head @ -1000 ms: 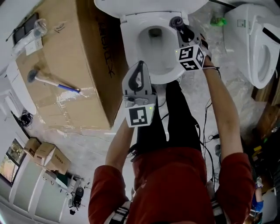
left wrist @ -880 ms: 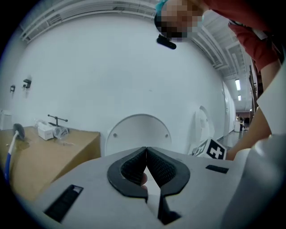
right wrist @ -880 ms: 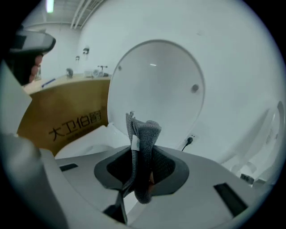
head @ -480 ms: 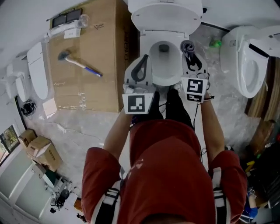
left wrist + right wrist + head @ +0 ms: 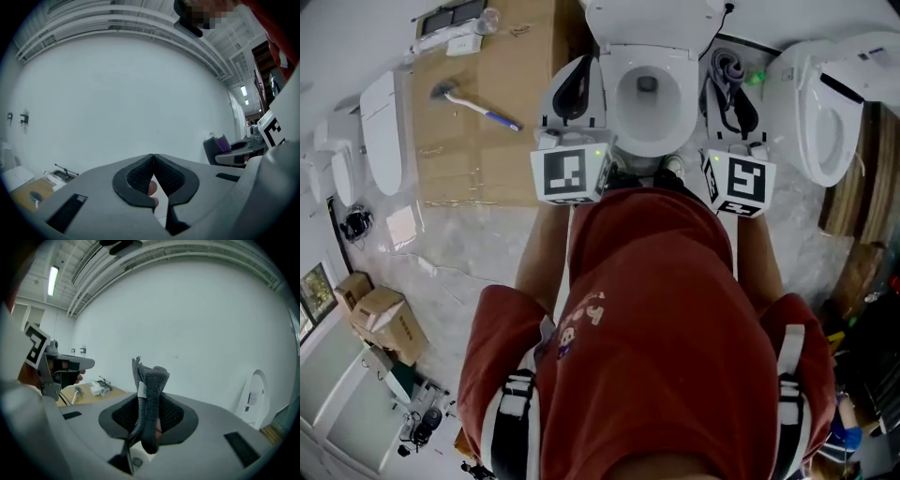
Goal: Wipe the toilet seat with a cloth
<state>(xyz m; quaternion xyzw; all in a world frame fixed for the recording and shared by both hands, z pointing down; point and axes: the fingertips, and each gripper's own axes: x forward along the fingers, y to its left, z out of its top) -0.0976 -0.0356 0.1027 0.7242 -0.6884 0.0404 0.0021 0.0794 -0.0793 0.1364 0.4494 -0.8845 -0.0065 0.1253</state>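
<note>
The grey cloth (image 5: 149,390) is clamped between the jaws of the right gripper (image 5: 148,420). Its bunched upper part stands above the pads and a lower fold hangs beneath them, and a small white label is seen along its left edge. The right jaws are closed onto the fabric, and only the cloth keeps them apart. In the head view this gripper is held just right of the toilet seat (image 5: 617,111), with the cloth carried at its far tip, beside the bowl and apart from the seat. The left gripper (image 5: 153,161) is held at the left of the bowl, roughly level with the right one, so that the seat is framed between the two. Its jaws are pressed together at the tips and nothing is gripped between them. A plain white wall is faced by both gripper views. A cardboard box (image 5: 487,155) is seen at the far left of the toilet, with a hammer (image 5: 473,105) laid on top of it, and a second toilet (image 5: 825,103) is seen at the far right.
</note>
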